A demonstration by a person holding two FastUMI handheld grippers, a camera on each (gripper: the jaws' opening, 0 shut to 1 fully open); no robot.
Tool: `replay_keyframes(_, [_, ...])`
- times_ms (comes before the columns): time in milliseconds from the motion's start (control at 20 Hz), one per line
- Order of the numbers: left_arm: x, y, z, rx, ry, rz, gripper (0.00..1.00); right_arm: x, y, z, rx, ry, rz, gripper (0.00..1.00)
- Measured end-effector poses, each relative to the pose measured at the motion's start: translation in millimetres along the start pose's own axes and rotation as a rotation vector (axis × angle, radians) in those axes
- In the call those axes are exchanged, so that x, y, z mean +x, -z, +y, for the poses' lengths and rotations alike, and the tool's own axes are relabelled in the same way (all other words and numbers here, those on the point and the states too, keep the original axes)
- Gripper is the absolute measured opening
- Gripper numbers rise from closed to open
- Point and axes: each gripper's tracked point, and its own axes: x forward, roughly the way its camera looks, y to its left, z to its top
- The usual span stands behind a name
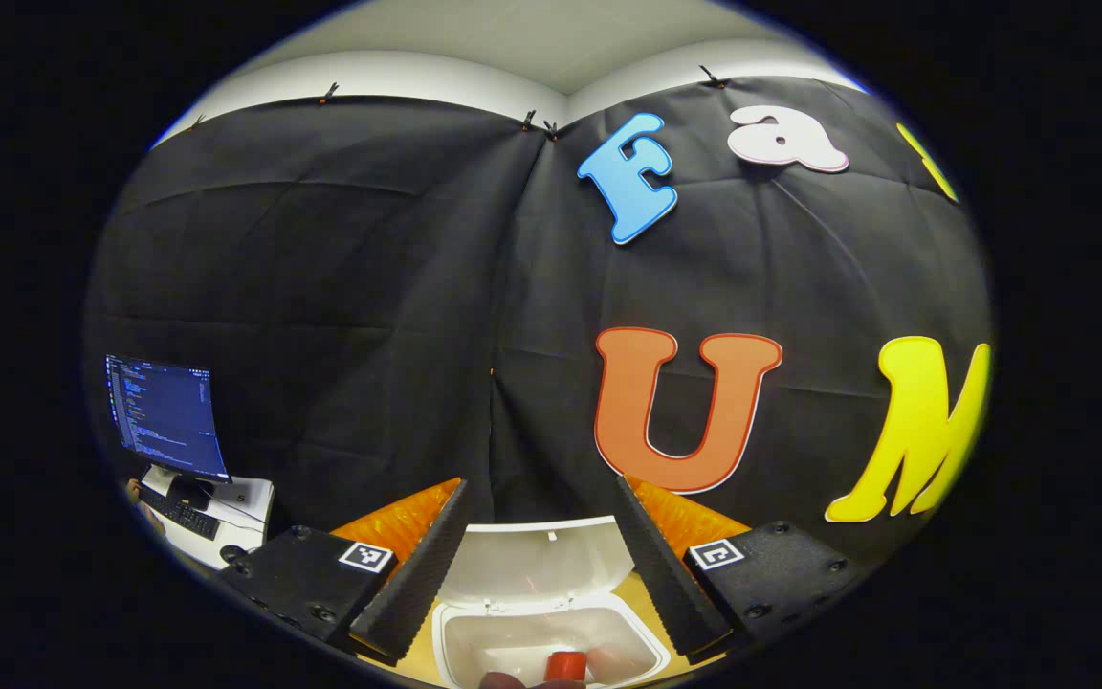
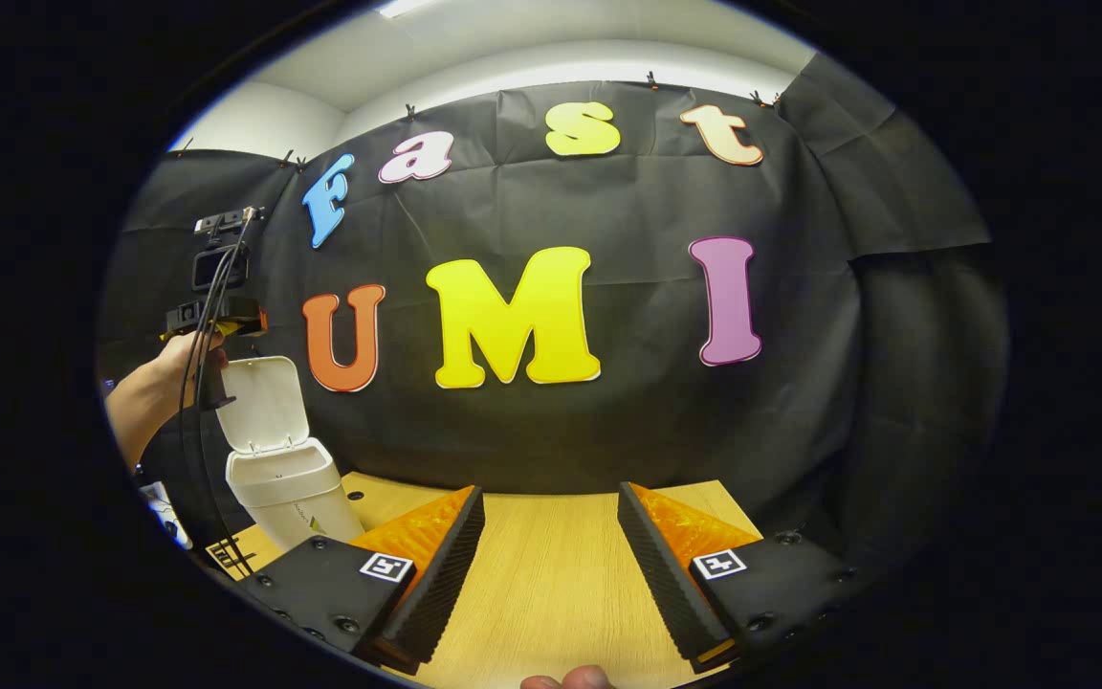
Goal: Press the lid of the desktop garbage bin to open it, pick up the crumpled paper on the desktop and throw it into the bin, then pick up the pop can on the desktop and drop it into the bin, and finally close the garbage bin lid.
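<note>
White bin [image 1: 551,636] gapes below left claw [image 1: 537,565].

The white garbage bin [image 2: 283,483] stands on the wooden desktop with its lid [image 2: 262,400] swung upright and open, a red pop can [image 1: 565,665] lying inside it.

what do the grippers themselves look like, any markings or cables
Each gripper has two wedge-shaped fingers with ribbed inner faces on black bolted blocks, each bearing a small square black-and-white marker. In the right gripper view, the left gripper trails black cables; the arm holding it is bare.
</note>
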Motion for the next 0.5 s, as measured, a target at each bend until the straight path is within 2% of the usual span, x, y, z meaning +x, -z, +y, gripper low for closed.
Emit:
replay_keyframes(200, [30,10,8,-0.027,-0.053,0.055,0.96,9,-5,0,0.002,0.004,-0.002,0.90])
replay_keyframes(500, [65,43,-2,-0.006,-0.064,0.155,0.96,15,-10,1,0.006,0.020,-0.006,0.90])
